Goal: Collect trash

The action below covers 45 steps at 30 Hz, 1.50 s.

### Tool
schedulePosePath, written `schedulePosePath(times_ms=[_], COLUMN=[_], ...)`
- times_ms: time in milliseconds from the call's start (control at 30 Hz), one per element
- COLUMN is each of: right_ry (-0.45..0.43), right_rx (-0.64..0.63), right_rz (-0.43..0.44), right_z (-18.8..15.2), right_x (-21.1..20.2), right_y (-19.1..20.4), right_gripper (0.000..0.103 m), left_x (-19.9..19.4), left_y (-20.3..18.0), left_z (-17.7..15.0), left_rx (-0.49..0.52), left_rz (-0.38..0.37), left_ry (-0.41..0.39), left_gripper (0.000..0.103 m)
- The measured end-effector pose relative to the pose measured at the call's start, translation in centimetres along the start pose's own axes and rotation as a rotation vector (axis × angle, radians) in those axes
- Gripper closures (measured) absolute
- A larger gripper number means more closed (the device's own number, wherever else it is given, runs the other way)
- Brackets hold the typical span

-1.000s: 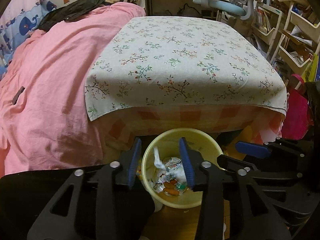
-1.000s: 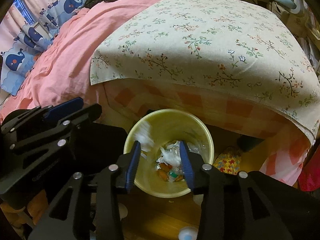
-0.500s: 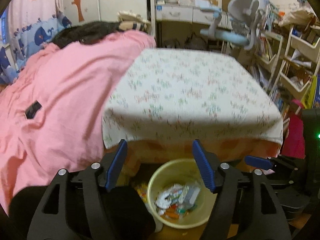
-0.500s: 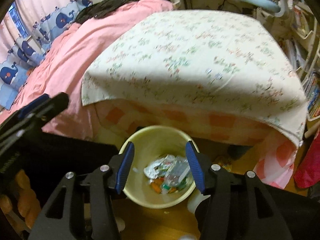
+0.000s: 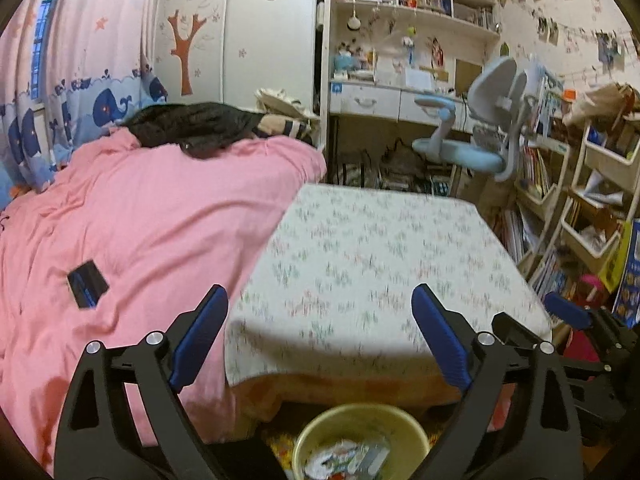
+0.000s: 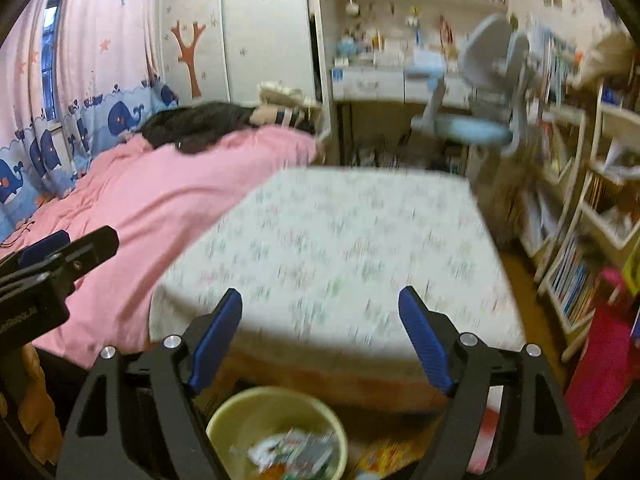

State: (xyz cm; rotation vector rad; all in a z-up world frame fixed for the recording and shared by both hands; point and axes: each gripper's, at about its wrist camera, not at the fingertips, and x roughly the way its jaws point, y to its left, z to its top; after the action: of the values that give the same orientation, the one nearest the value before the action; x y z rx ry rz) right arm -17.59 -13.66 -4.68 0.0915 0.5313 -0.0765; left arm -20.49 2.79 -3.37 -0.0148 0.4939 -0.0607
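The bin [image 5: 362,442] sits on the floor at 6 o'clock in both wrist views, tight against the near edge of the table [image 5: 372,264], with wrappers [image 5: 348,460] heaped inside it. We judge the drop step complete: the trash lies in the bin and nothing is between either pair of jaws. Our left gripper [image 5: 320,336] stands wide, its jaws having just been opening, and frames only bare cloth. Our right gripper [image 6: 322,334] likewise stands wide, its jaws having just been opening, with no item between them. In the left view the right gripper shows at 4 o'clock; in the right view the left one shows at 9 o'clock. Outward from the bin, the floral cloth covers the table from centre to 12 o'clock, and no loose trash is visible on it, though blur hides fine detail. A pink duvet [image 5: 132,224] fills 9 o'clock, with a small dark item [image 5: 88,284] on it. A chair [image 5: 484,136] and shelves [image 5: 592,208] occupy 2 o'clock. The next move calls for a scan for remaining trash, then an approach with jaws kept wide.
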Motion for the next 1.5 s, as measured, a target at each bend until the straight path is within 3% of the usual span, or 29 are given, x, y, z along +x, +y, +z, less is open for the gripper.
schedulePosePath(times_ms=[267,700,1100,1500], right_ry=[-0.097,-0.158,-0.161,-0.139], right_rx=[-0.039,0.021,0.062,0.061], right_rz=[-0.054,-0.134,-0.175,-0.161], right_z=[3.6,8.4,10.1,10.2], right_x=[1.5,5.8,8.1,8.6], right_y=[-0.4,-1.9,-2.9,-2.8], right_gripper=[0.014,0.008,0.008,0.008], left_x=[2.3,10.2,14.9,15.6], left_y=[-0.3,-1.6,-3.1,-1.8], left_z=[4.9,10.6,12.4,12.0], left_rx=[-0.019,0.001,0.029,0.008], left_rz=[0.023,0.038,0.024,0.033], left_ry=[-0.052,-0.039,-0.018,-0.005], left_gripper=[0.008,0.008,0.008,0.008])
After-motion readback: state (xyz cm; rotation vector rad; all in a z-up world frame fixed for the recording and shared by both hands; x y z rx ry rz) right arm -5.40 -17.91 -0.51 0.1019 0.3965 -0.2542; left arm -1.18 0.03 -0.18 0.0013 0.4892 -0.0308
